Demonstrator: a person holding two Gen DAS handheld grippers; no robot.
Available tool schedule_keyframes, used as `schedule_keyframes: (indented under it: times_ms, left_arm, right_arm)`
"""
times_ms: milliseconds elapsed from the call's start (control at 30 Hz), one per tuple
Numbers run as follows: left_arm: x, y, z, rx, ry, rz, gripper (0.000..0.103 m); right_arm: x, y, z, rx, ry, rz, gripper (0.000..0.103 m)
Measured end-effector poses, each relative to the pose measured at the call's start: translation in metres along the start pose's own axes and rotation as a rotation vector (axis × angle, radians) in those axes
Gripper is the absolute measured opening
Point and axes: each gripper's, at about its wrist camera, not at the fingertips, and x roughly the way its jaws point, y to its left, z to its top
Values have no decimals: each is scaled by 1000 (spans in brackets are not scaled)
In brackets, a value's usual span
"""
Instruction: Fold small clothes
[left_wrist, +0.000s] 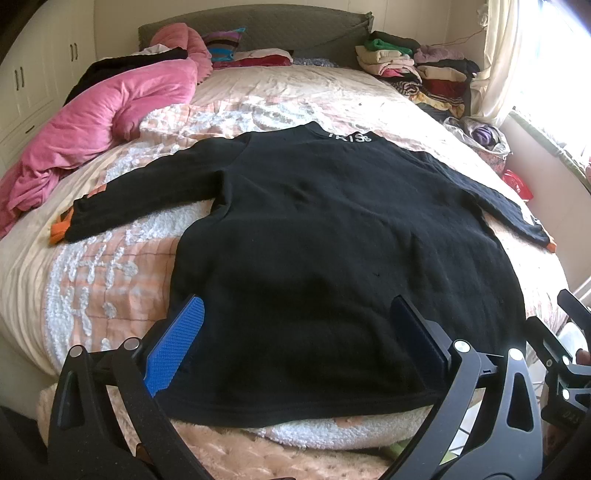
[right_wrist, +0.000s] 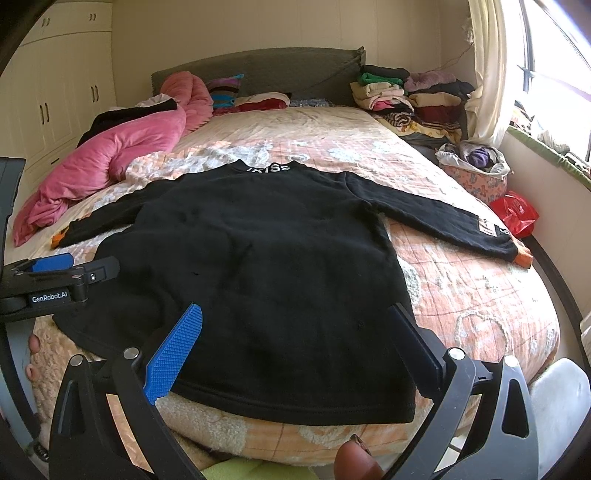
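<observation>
The black sweater (left_wrist: 332, 229) is seen spread flat on the bed (left_wrist: 92, 280), back side up, with its hem nearest the cameras and its collar, printed with white lettering (right_wrist: 269, 168), pointing toward the headboard (right_wrist: 258, 74). Both sleeves are stretched out to the sides: the left sleeve (left_wrist: 147, 195) ends in an orange cuff (left_wrist: 61, 229) toward the pink duvet (left_wrist: 92, 122), and the right sleeve (right_wrist: 436, 218) ends in an orange cuff (right_wrist: 522, 258) close to the bed's edge. No fold is seen anywhere in the garment; the body lies smooth and single-layered, so the folding is judged not yet begun, with only the laying-out done. Both sleeves are left to be turned inward, and the body is left to be doubled over afterward.

The left claw (left_wrist: 295, 347) is held wide open over the hem, one blue-padded finger (left_wrist: 177, 343) above the lower left corner, and nothing is gripped. The right claw (right_wrist: 295, 350) is likewise spread open above the hem toward the right-hand side, and it too is empty. Whether the pads touch the fabric cannot be told.

Further out, stacks of folded clothes (right_wrist: 406, 96) are piled at the head of the bed by the window, which suggests that other garments are already finished. A basket of laundry (right_wrist: 476, 166) and a red bag (right_wrist: 513, 214) are seen beside the bed below the curtain (right_wrist: 487, 74).
</observation>
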Motion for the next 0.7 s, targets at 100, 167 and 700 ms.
schedule_keyframes:
  times_ms: [100,167,700]
  left_arm:
    - [0,1,1,0,0,0,95]
    - [0,1,0,2,-2,2,95]
    - [3,0,3,14,1,-1,95]
  right_arm:
    - [-1,1,0,-1,-1,0,99]
    - [-1,0,0,-2,-2,0,99]
    - [0,2,3,1,-3,10,99]
